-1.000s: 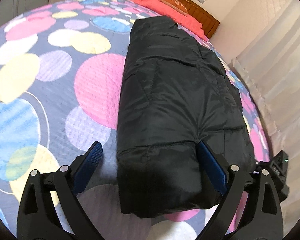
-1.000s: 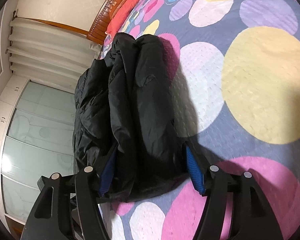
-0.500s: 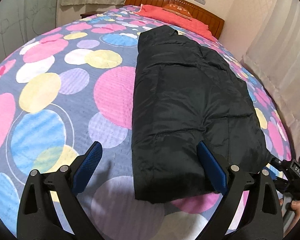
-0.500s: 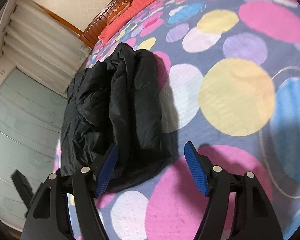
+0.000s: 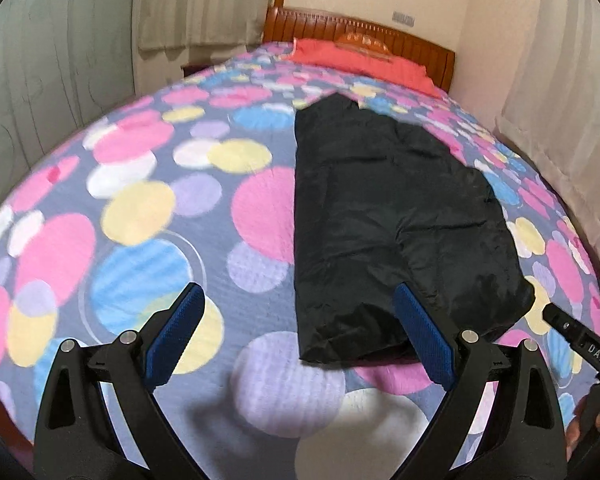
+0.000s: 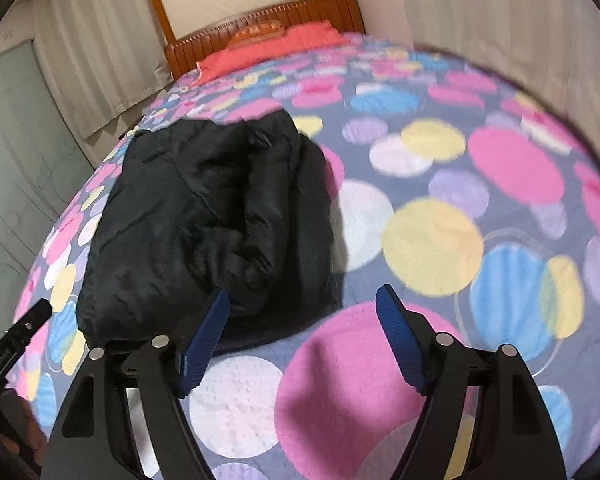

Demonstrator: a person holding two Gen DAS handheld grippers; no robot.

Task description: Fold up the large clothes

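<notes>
The folded black padded jacket point(image 5: 384, 224) lies on the bedspread with coloured circles point(image 5: 140, 208), its long axis running from the near edge toward the wooden headboard point(image 5: 360, 30). The left gripper point(image 5: 300, 332) and right gripper point(image 6: 302, 340) are both spread apart and hold nothing.

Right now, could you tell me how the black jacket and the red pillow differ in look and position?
The black jacket is dark, puffy and folded long in the middle of the bed; the red pillow is bright and lies flat against the headboard. The jacket is nearer both grippers. Both rest on the spotted bedspread.
</notes>
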